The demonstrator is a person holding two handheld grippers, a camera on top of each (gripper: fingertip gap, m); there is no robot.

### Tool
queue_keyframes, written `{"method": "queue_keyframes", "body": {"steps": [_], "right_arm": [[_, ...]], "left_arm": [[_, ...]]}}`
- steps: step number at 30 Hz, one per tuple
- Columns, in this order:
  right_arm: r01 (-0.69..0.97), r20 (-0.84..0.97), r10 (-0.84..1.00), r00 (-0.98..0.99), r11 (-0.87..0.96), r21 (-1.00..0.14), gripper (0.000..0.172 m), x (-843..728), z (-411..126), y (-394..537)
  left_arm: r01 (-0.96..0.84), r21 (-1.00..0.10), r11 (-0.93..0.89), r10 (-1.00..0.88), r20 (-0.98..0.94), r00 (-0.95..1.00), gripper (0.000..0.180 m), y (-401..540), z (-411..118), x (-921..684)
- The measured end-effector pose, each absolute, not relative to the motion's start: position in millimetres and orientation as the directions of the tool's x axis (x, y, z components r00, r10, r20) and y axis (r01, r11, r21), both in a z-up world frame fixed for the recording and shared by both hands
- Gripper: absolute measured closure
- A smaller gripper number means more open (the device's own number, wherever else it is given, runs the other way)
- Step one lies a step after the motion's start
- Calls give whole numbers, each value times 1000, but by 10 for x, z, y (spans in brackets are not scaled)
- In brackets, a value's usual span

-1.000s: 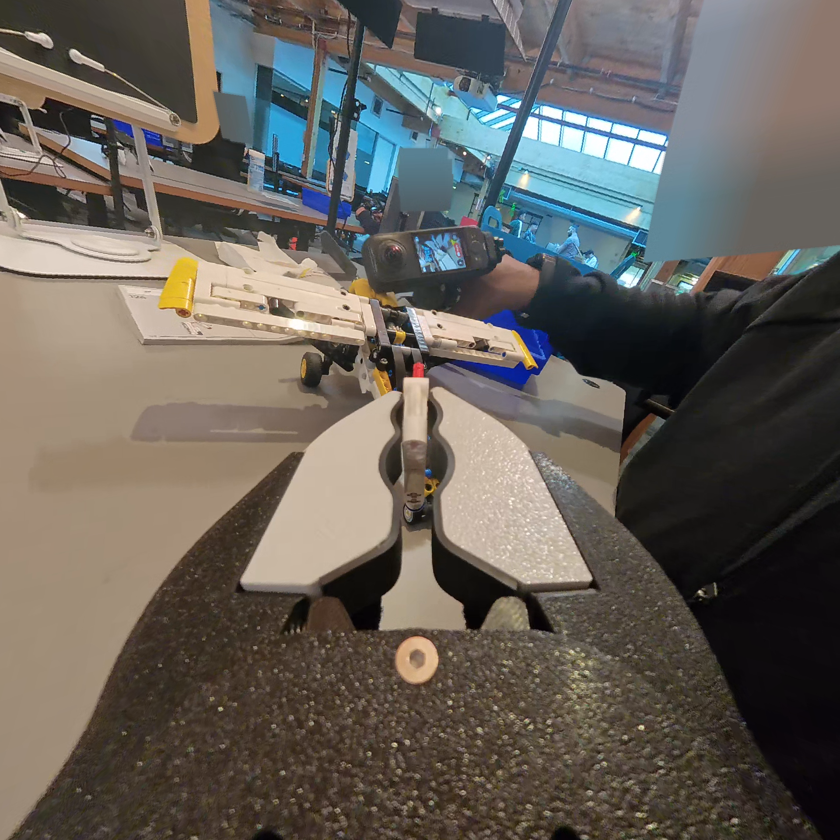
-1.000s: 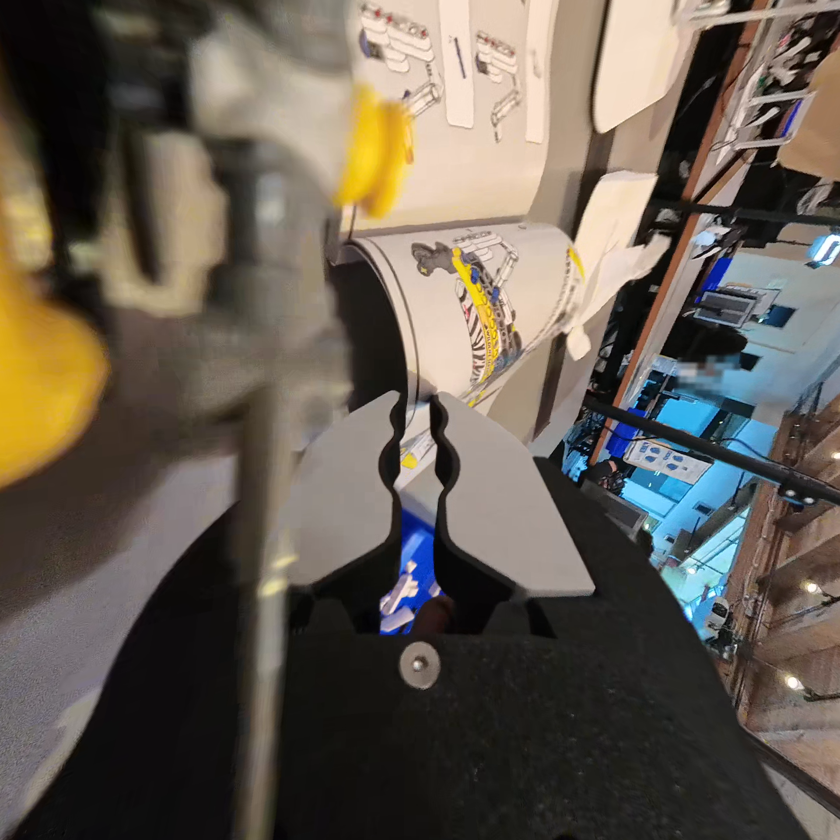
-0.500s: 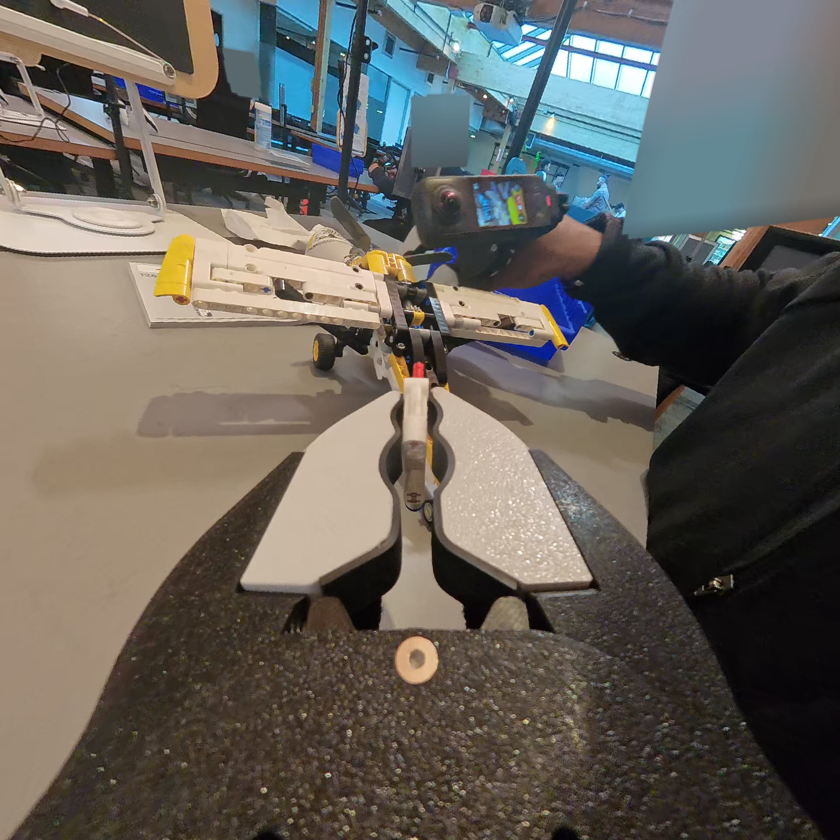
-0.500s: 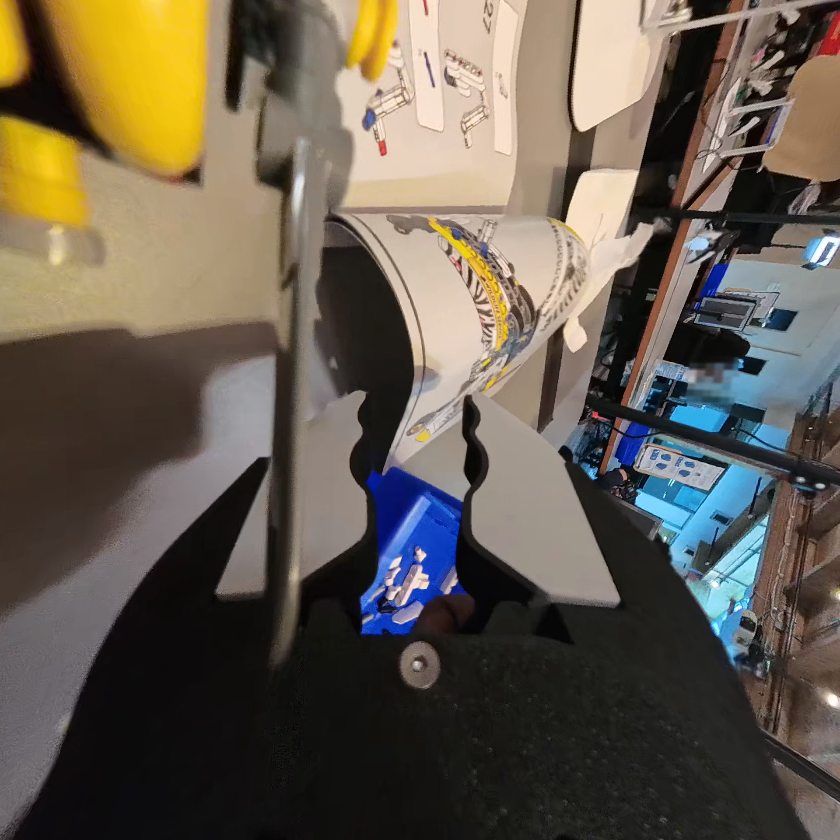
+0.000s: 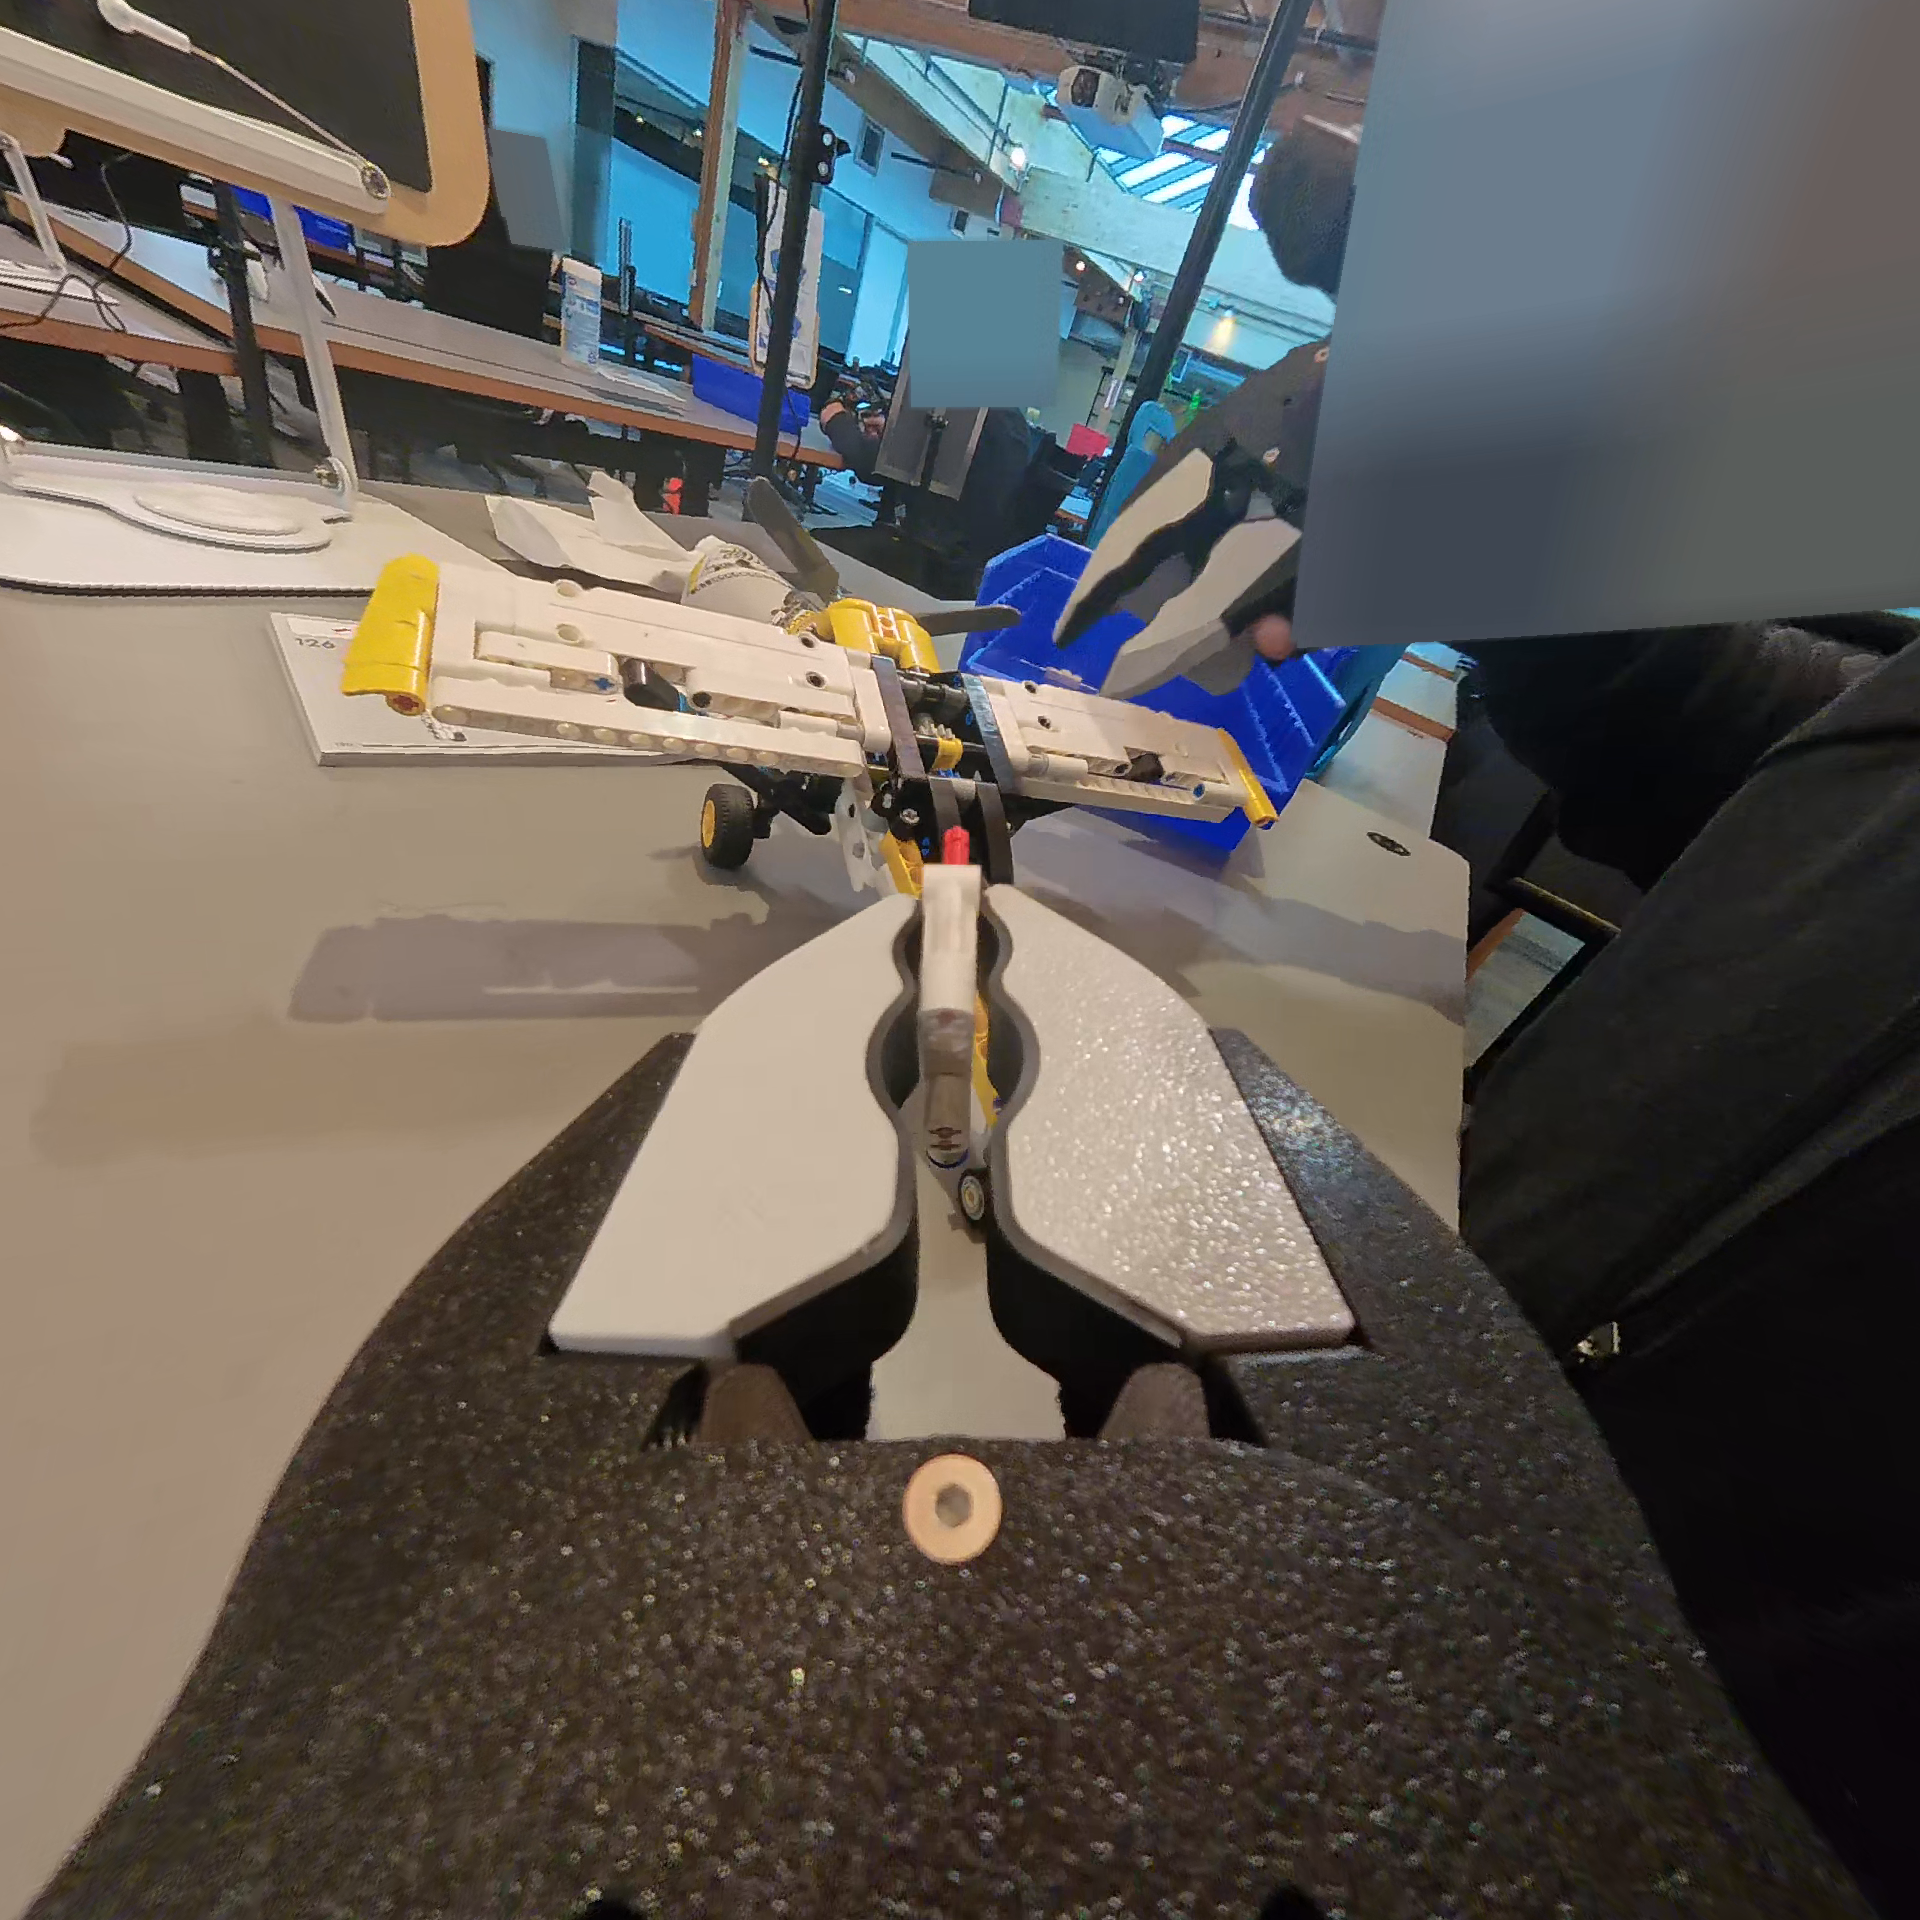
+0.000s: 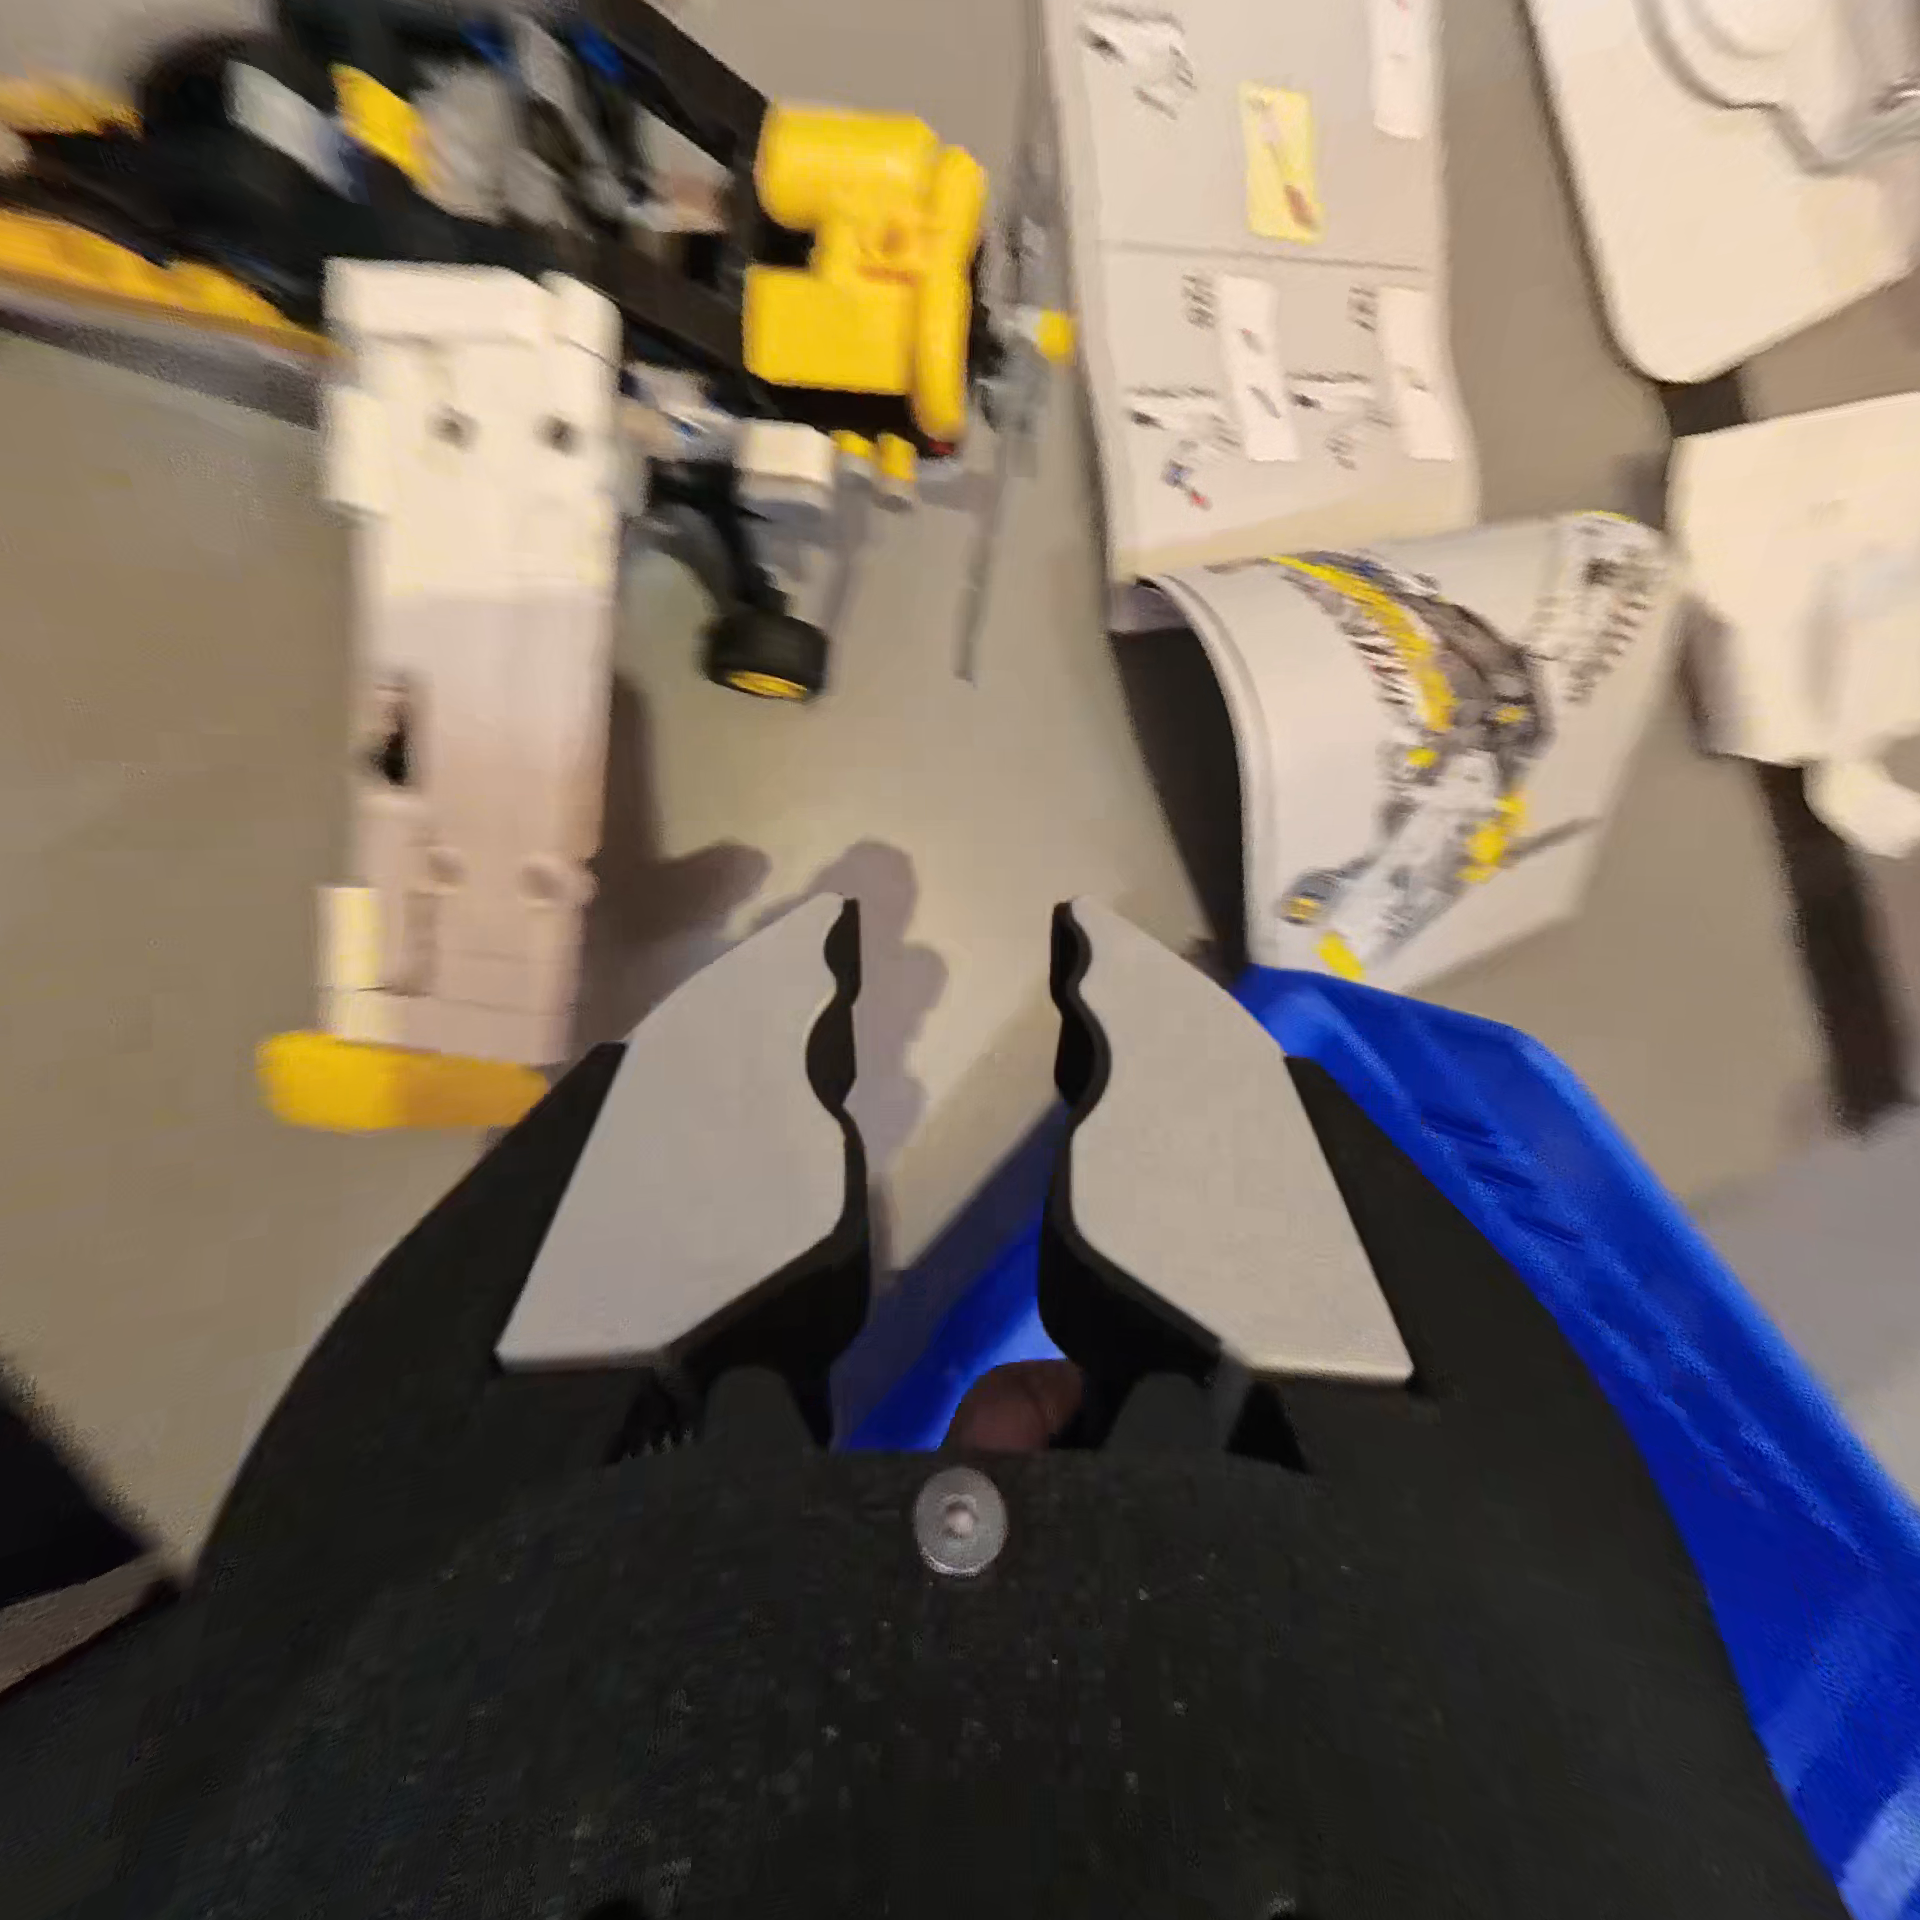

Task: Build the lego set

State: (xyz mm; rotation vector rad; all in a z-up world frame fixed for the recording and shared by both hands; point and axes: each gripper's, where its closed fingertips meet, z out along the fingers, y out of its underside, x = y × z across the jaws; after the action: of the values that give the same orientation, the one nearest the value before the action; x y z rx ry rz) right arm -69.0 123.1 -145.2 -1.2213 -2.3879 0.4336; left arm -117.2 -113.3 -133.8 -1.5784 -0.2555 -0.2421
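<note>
The left gripper (image 5: 951, 914) is closed on the tail (image 5: 948, 966) of a toy plane (image 5: 790, 696). The tail is a thin white bar with a small red peg at its front end. Both grey fingers (image 5: 810, 1091) press on its sides. The rest of the plane sticks out in front of the fingertips. Its white wings spread to both sides and have yellow tips. A small black wheel (image 5: 725, 824) with a yellow hub hangs under the plane, just ahead and to the left of the fingers. The plane is over a grey table (image 5: 312, 1039).

Past the left wing lies an open booklet (image 5: 343, 717), flat on the table. Ahead and to the right, behind the right wing, stands a blue bin (image 5: 1226, 707).

The right gripper (image 6: 956, 925) is open, with a wide gap between its fingers, and nothing is in it. Only bare table shows between the fingertips. It hangs above the table and the near edge of the blue bin (image 6: 1558, 1195), which sits just under it to the right. The plane (image 6: 468, 540) is ahead and to the left of this gripper, close but not touching, and it looks blurry. A curled-up page of the booklet (image 6: 1403, 727) is ahead and to the right.

In the left view, the right gripper (image 5: 1117, 649) shows far ahead on the right, above the blue bin and near the plane's right wing.
</note>
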Motion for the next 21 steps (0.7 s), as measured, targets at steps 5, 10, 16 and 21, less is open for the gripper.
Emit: {"method": "queue_keyframes", "body": {"steps": [5,10,16,21], "right_arm": [[708,-57,805,-591,484,-515,149,-551,-1508,818],[729,-114,808,-578,448,-517,147,-602,-1602,772],[735,-102,816,-570,450,-508,148,-582,-1680,748],[731,-69,835,-546,435,-526,142,-576,-1664,767]], "left_arm": [[302,-953,-35,-2,302,953,172,-1106,-1350,-1148],[294,-956,-26,4,294,956,172,-1127,-1336,-1141],[290,-957,-20,27,289,957,173,-1162,-1330,-1121],[278,-960,-28,46,276,960,173,-1168,-1341,-1072]]}}
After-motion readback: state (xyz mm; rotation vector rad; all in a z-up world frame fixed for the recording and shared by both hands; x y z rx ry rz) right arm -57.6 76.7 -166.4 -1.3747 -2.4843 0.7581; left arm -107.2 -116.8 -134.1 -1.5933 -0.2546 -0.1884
